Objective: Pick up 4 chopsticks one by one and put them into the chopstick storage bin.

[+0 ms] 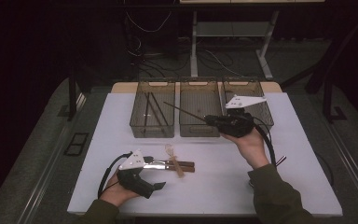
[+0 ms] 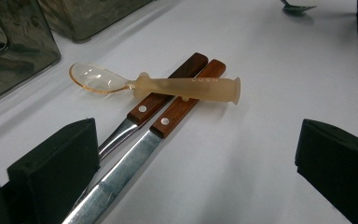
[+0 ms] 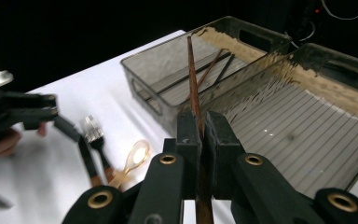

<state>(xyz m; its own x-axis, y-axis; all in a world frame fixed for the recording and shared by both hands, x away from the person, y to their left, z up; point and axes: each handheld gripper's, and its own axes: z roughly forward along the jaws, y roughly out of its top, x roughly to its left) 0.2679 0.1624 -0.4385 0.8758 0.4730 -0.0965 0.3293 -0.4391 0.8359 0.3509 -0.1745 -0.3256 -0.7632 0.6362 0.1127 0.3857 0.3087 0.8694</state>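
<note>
Sorting partway: my right tongs (image 1: pixel 208 120) clamp a chopstick (image 1: pixel 182 110) held over the middle bin (image 1: pixel 199 131), sticks already in the left bin (image 1: pixel 152 132), while my left tongs (image 2: pixel 196 163) gape empty by the two wood-handled utensils (image 2: pixel 168 114) and the translucent spoon (image 2: pixel 186 87) left on the surface (image 1: pixel 205 186).

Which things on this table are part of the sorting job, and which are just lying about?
In the job:
right gripper, shut on a chopstick
left bin with chopsticks
middle bin
left gripper, open, over the knife, fork and plastic spoon

Lying about:
right bin
metal spoon
floor cables
</note>
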